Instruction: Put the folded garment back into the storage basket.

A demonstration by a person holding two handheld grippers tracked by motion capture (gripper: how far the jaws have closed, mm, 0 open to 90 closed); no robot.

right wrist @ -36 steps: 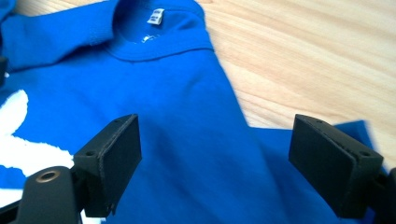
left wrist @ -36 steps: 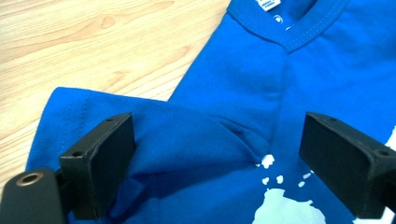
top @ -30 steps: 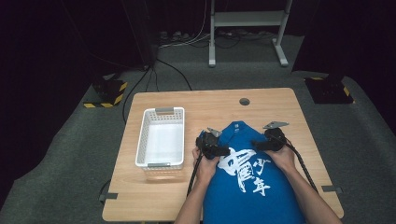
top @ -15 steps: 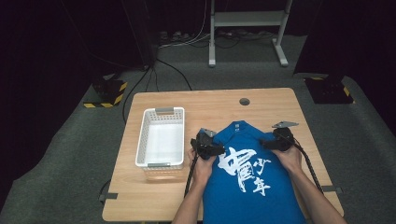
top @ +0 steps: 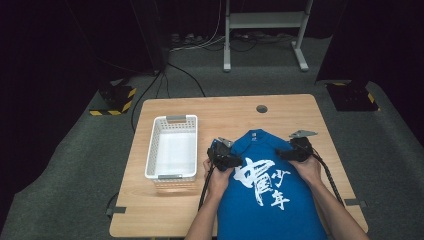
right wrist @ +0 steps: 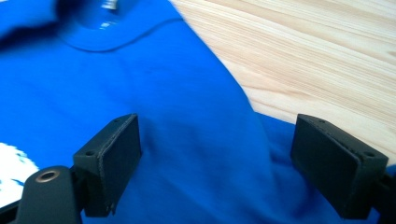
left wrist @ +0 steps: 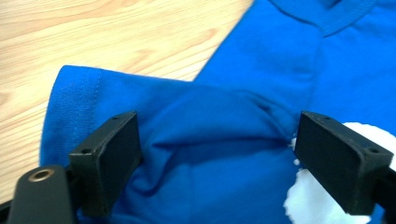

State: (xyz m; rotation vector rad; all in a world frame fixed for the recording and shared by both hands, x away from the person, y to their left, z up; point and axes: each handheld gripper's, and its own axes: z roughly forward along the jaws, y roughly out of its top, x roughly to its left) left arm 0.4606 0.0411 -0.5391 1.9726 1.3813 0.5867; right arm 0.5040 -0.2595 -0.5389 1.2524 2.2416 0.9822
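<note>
The setting is a recording studio or lab bay, not a home. A single wooden surface [top: 225,115] stands on grey carpet [top: 75,170], and its feet are fixed with tape strips at the near corners. Black curtains [top: 60,45] enclose the space behind and to both sides of the surface. Beyond its far edge, cables [top: 185,75] run across the carpet to a power strip, beside a white metal stand [top: 262,30]. Black floor plates marked with yellow-and-black hazard tape [top: 120,97] sit off the far left and far right corners of the surface.
</note>
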